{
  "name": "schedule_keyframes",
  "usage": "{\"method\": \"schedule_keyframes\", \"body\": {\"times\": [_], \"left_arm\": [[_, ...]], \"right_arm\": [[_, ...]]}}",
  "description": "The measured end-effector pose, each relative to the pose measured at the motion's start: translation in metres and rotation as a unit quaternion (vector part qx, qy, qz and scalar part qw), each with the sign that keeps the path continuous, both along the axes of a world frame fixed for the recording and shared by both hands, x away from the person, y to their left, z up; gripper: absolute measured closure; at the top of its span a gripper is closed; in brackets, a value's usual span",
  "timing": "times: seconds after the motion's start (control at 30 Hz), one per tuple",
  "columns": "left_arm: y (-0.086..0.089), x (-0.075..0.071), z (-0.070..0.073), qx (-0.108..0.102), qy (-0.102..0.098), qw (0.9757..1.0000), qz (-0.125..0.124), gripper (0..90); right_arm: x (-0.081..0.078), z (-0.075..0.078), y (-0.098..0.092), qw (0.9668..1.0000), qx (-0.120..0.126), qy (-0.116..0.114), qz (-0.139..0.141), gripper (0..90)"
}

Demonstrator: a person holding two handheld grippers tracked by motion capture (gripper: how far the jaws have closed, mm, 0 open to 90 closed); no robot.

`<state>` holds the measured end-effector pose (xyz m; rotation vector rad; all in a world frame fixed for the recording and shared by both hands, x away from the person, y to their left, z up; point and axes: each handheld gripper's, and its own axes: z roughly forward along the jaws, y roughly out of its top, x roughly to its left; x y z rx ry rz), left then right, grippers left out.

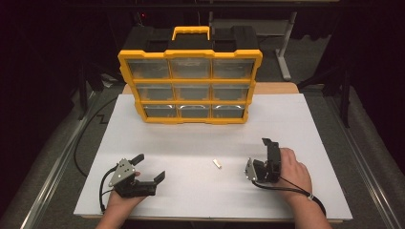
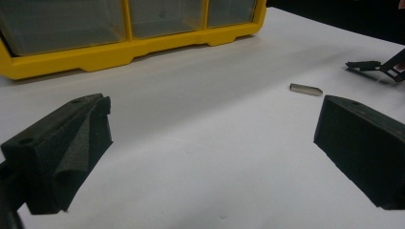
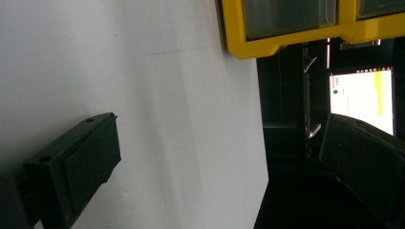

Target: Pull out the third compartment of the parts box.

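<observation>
A yellow organizer case (image 1: 190,80) with clear drawers stands upright at the back of the white table top (image 1: 200,138). A small pale metal piece (image 1: 217,163) lies on the table between my two grippers. My left gripper (image 1: 149,167) rests low at the front left, open and holding nothing. In the left gripper view the piece (image 2: 305,89) lies ahead to the right, beyond the open left gripper (image 2: 210,152). My right gripper (image 1: 269,153) is turned on its side at the front right, open and holding nothing. The right gripper (image 3: 217,171) points past the case's corner (image 3: 286,43).
The table's right edge (image 3: 260,157) drops off into dark floor. A lit screen (image 3: 362,98) glows beyond it. The case has a handle (image 1: 191,32) on top. A black cable (image 1: 83,138) runs along the left of the table. White surface stretches between the case and the grippers.
</observation>
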<state>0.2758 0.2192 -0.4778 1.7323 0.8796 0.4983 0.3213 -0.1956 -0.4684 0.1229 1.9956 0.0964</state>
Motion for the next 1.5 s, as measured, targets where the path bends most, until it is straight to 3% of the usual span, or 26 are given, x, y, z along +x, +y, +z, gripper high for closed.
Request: {"method": "schedule_keyframes", "body": {"times": [0.1,0.2,0.27,0.47,0.7,1.1,1.5], "left_arm": [[-0.001,0.001,0.001,0.008,0.004,0.9999,0.005,0.1],[-0.001,0.002,0.001,0.01,0.005,0.9999,0.007,0.1],[-0.001,0.003,0.001,0.01,0.006,0.9999,0.005,0.2],[0.001,0.006,0.001,0.006,0.007,1.0,0.003,0.1],[0.003,0.007,0.001,-0.003,-0.003,1.0,0.003,0.2],[0.003,0.006,0.002,-0.001,-0.01,1.0,0.002,0.3],[0.002,0.005,0.003,0.002,-0.011,0.9999,0.001,0.3]], "right_arm": [[-0.001,-0.002,0.004,0.9998,-0.02,-0.006,0.003,0.5],[-0.003,-0.002,0.007,0.9998,-0.019,-0.009,0.002,1.4],[-0.004,-0.002,0.01,0.9993,-0.033,-0.017,0.003,2.3],[-0.004,-0.004,0.018,0.9995,-0.026,-0.016,0.005,8.2],[0.003,-0.005,0.029,0.9988,-0.03,-0.04,-0.001,16.3],[0.017,0.014,0.044,0.9975,-0.015,-0.069,0.0,29.1],[0.027,0.034,0.06,0.9948,-0.002,-0.102,0.007,35.4]]}}
